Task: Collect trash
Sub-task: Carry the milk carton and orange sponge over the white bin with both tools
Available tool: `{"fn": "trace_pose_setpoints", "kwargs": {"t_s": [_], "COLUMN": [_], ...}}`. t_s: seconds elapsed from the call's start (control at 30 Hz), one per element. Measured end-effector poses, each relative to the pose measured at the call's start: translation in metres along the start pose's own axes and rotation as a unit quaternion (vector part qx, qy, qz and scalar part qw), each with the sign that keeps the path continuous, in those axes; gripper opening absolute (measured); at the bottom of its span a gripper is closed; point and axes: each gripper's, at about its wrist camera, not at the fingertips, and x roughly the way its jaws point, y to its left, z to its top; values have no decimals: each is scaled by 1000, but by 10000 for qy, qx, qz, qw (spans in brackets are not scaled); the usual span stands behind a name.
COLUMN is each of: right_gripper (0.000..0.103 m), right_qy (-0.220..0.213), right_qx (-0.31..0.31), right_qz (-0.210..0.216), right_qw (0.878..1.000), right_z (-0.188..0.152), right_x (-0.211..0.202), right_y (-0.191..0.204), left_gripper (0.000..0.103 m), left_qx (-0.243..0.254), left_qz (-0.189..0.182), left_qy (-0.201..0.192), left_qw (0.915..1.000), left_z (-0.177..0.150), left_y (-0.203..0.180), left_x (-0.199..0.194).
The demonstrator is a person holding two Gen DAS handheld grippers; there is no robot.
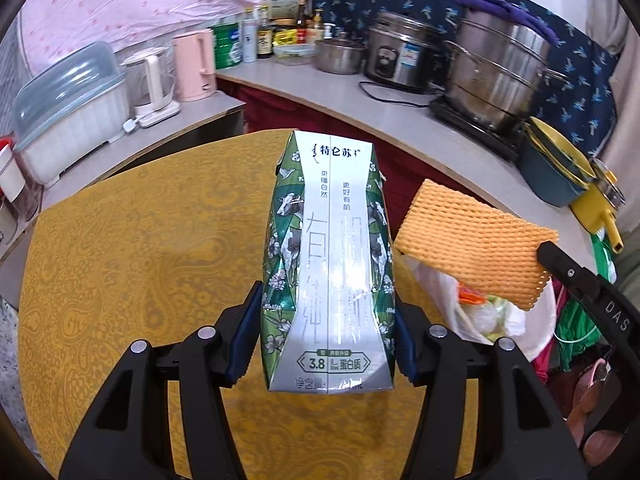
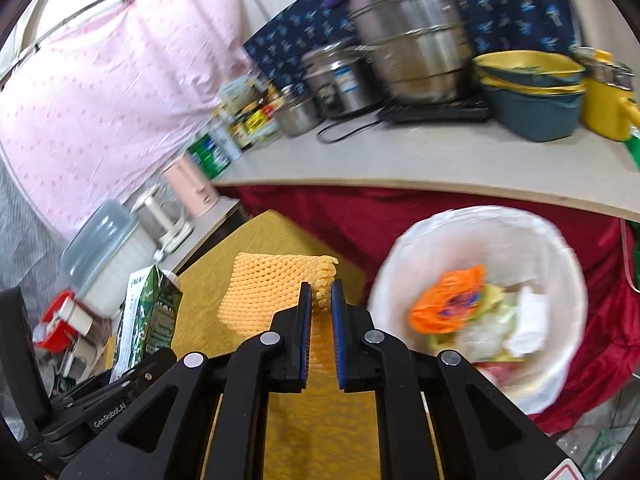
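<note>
My left gripper (image 1: pixel 328 336) is shut on a green and white milk carton (image 1: pixel 328 264) and holds it above the yellow table (image 1: pixel 140 260). The carton also shows at the left of the right wrist view (image 2: pixel 148 316). My right gripper (image 2: pixel 320 320) is shut on an orange foam net sleeve (image 2: pixel 268 292), held over the table edge. The sleeve shows in the left wrist view (image 1: pixel 472 240) beside the carton, over a bin. The white-lined trash bin (image 2: pixel 560 248) with wrappers inside stands low to the right of the table.
A grey counter (image 2: pixel 440 160) runs behind the bin with steel pots (image 1: pixel 496 64), stacked bowls (image 2: pixel 532 92), bottles and a pink kettle (image 1: pixel 196 64). A lidded dish rack (image 1: pixel 68 112) stands at the left. Red cloth (image 2: pixel 320 208) hangs under the counter.
</note>
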Motion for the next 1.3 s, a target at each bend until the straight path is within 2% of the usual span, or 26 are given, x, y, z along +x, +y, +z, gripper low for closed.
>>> {"fn": "trace_pose_setpoints", "kwargs": {"t_s": [0.47,0.97,1.3], "right_gripper": [10,10,10], "right_qy": [-657,-982,-1054], "right_qx": [414,694,825], "right_qz": [-472,-746,-870], "right_qw": [9959,9899,9872], "right_z": [11,14,14], "right_x": [-75,-111,-120], "right_y": [-74,-121,-142], "left_gripper": [54,54,54], "left_qx": [589,1044,1253], "left_qz": [-471,-765,-916], "left_qy": [-192,-239,-124], "left_qw": [9970,9913,9878], "left_z": [-7,-12,-17], "left_y": [-85,-146,-176], "left_x": [-29,-36,-26]}}
